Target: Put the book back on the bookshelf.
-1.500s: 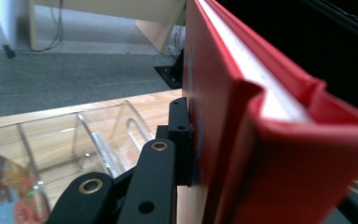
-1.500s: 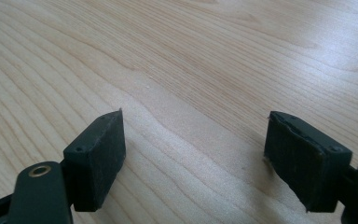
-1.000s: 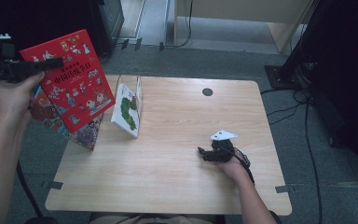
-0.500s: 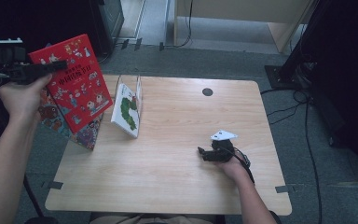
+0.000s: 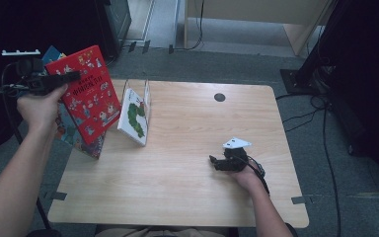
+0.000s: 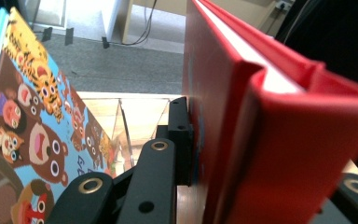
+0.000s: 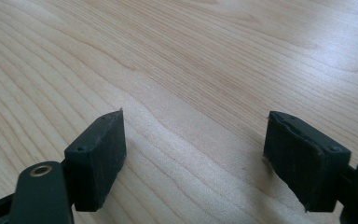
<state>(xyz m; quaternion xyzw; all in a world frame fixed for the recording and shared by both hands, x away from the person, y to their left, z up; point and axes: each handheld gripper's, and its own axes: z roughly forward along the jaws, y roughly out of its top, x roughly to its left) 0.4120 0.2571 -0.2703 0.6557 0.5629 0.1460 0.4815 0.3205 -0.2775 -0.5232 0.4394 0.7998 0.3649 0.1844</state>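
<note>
Red book (image 5: 88,94): clamped near its top edge in the left gripper (image 5: 54,81), hanging tilted in the air just past the counter's left edge, near the far-left corner.
Left jaws: pressed on both covers of the red book (image 6: 279,121) at its upper corner, one pad flat on the front cover, the other at the back.
Right gripper (image 5: 224,162): resting on the counter (image 5: 187,197) toward the near-right, well apart from the books; jaws apart (image 7: 193,158), nothing between.
Stand (image 5: 140,96): clear holder at the far-left of the counter, with the green-caterpillar book (image 5: 134,117) leaning in it.
Bear book (image 5: 71,131): leaning just behind and below the red book, at the left edge, partly hidden.
Risk, swing: grip at one corner only, so likely pivot of the heavy hardback around the pads and a skewed arrival.
Risk, slip: glossy cover on narrow pads; possible slide out and a drop to the floor, since much of the book hangs off the counter.
Risk, collision: lower corner close to the bear book (image 6: 32,140); possible knock sending it off the edge.
Risk, stand: light and unheld; probable tip or skid, caterpillar book included, if struck by the red book on the way in.
Risk, opening: fanning of pages if the jaws loosen, catching on the stand's wall.
</note>
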